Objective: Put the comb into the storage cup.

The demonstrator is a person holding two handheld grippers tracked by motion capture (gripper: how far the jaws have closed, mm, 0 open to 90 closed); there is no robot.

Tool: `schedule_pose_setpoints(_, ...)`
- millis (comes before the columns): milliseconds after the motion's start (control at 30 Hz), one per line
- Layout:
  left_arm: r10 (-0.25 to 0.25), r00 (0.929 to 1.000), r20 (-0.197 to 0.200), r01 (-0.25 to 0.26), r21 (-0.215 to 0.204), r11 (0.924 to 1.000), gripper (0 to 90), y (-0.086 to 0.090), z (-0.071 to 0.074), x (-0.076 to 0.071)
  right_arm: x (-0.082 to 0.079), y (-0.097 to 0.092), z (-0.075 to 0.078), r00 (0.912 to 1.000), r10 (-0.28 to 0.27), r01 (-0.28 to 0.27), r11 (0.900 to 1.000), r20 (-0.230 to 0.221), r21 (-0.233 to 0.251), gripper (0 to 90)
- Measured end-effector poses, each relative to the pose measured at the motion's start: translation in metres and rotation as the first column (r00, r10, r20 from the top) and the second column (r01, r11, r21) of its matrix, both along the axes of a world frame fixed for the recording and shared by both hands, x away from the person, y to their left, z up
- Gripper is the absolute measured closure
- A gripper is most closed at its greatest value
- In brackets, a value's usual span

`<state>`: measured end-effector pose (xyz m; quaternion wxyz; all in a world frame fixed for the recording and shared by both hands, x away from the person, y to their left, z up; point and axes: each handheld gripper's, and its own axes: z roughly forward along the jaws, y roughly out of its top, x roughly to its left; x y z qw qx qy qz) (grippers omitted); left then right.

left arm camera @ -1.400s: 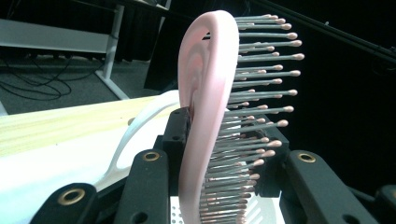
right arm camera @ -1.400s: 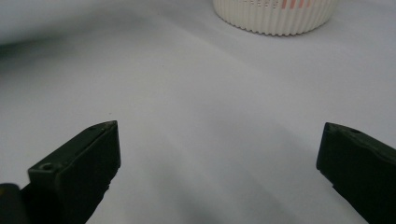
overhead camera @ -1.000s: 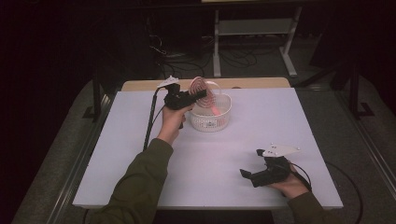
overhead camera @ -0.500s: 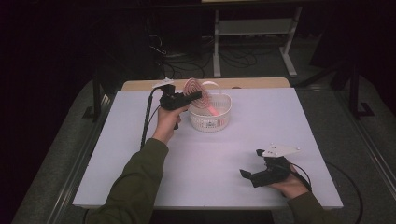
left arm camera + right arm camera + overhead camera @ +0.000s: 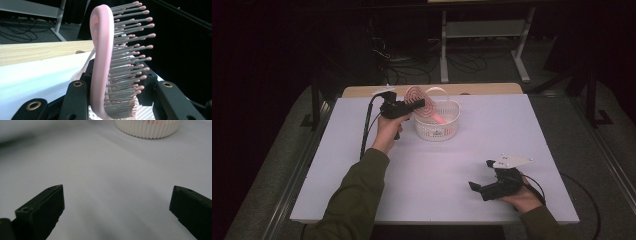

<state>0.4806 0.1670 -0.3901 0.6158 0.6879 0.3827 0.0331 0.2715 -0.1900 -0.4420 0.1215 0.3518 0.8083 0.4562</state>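
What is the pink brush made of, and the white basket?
The pink brush looks like smooth matte plastic, with thin grey bristles tipped in little pink balls, likely plastic too. The white basket looks like moulded plastic: its wall is ribbed and slotted, with a thin curved handle. I can't be sure from looks alone.

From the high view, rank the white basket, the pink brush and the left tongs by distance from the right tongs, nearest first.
1. Basket, up the table, left of the right tongs.
2. Brush, over the basket's far-left rim.
3. Left tongs, shut on the brush, farthest left. Brush and left tongs touch, so that order is close.
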Motion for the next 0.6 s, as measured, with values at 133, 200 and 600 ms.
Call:
schedule_pose_setpoints(133,0.009,0.9999,-0.007,-0.009,0.002,1.0,60.2,0.0031,-0.0027,0.0004,0.0001,0.0001,-0.0002,1.0,0.0,0.0,1.0,-0.002,0.0,0.0)
schedule_pose_setpoints(200,0.011,0.9999,-0.009,-0.011,-0.003,0.9999,59.9,0.0041,-0.0031,0.0006,0.0001,0.0002,-0.0002,1.0,0.0,0.0,1.0,-0.002,-0.001,0.0)
schedule_pose_setpoints(600,0.025,0.9988,0.043,-0.028,0.074,0.9969,48.4,0.0035,-0.0008,-0.0027,0.0003,0.0001,-0.0004,1.0,0.001,-0.001,1.0,-0.001,-0.003,0.0)
